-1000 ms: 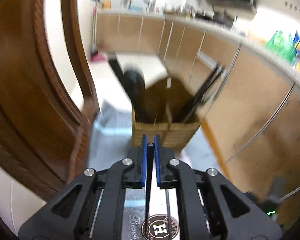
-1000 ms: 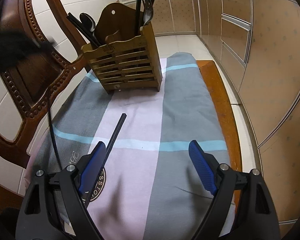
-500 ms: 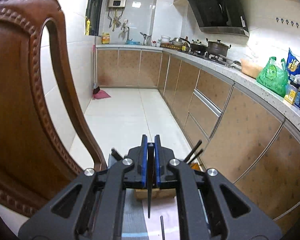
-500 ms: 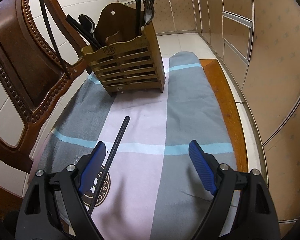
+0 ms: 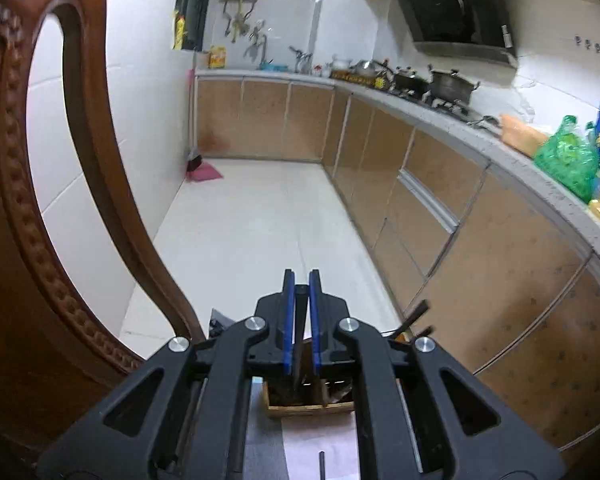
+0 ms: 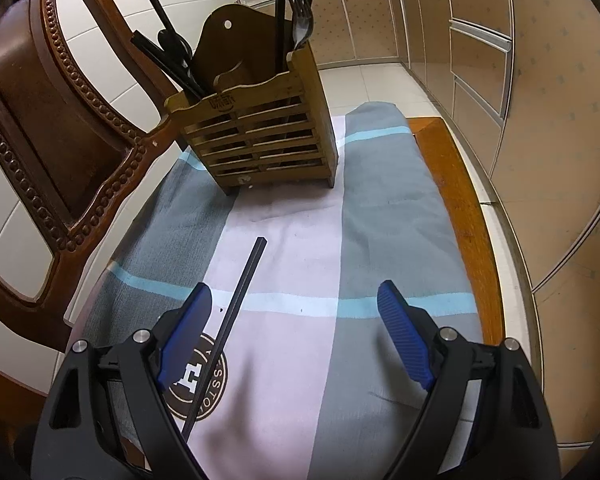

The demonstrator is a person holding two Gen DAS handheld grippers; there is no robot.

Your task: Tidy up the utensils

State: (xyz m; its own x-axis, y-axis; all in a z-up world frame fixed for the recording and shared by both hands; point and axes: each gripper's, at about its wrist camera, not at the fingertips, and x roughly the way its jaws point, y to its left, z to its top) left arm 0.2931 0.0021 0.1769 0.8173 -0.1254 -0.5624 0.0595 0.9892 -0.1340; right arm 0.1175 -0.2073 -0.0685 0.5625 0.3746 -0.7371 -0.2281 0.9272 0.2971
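The left gripper (image 5: pixel 301 280) has its blue pads pressed nearly together, pinching a thin black chopstick (image 5: pixel 300 364) that hangs down between them toward the wooden utensil holder (image 5: pixel 308 406) directly below. The right gripper (image 6: pixel 294 316) is spread wide, its pads touching nothing, and hovers above the striped cloth (image 6: pixel 380 208) covering the table (image 6: pixel 464 216). A second black chopstick (image 6: pixel 242 284) lies flat on the cloth, just inside the left pad and clear of it. The utensil holder (image 6: pixel 260 136) stands at the far end of the cloth, with forks (image 6: pixel 301 20) and dark utensils upright in its compartments, near a carved wooden chair (image 6: pixel 56 120)
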